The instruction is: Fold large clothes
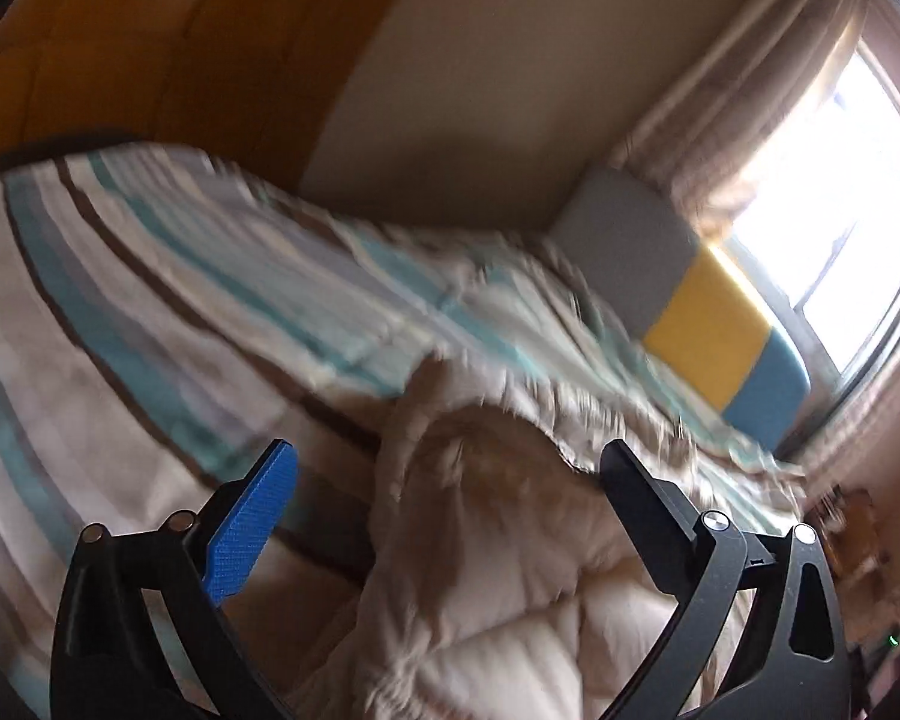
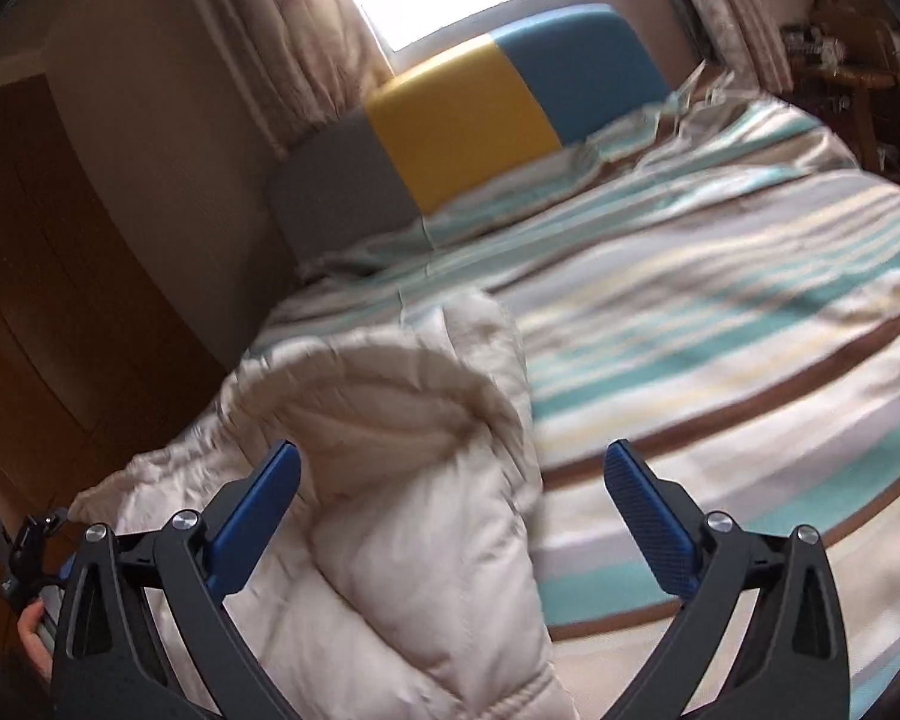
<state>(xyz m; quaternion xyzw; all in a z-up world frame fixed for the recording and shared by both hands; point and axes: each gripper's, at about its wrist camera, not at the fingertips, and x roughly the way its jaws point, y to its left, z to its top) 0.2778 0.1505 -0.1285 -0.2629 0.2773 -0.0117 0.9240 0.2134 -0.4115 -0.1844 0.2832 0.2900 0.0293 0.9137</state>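
A cream quilted puffer coat [image 1: 498, 540] lies bunched on a striped bed, its fur-lined hood facing up in the left wrist view. My left gripper [image 1: 447, 468] is open above it, fingers either side of the hood, holding nothing. In the right wrist view the coat [image 2: 402, 480] rises in a rounded fold at lower left. My right gripper [image 2: 453, 465] is open just above the coat's right edge and holds nothing. Both views are motion-blurred.
The bed has a striped teal, brown and white cover [image 2: 720, 312]. A grey, yellow and blue headboard [image 2: 468, 114] stands under a bright curtained window [image 1: 840, 192]. A wooden wardrobe [image 2: 48, 276] is at left, and wicker furniture [image 2: 858, 78] at far right.
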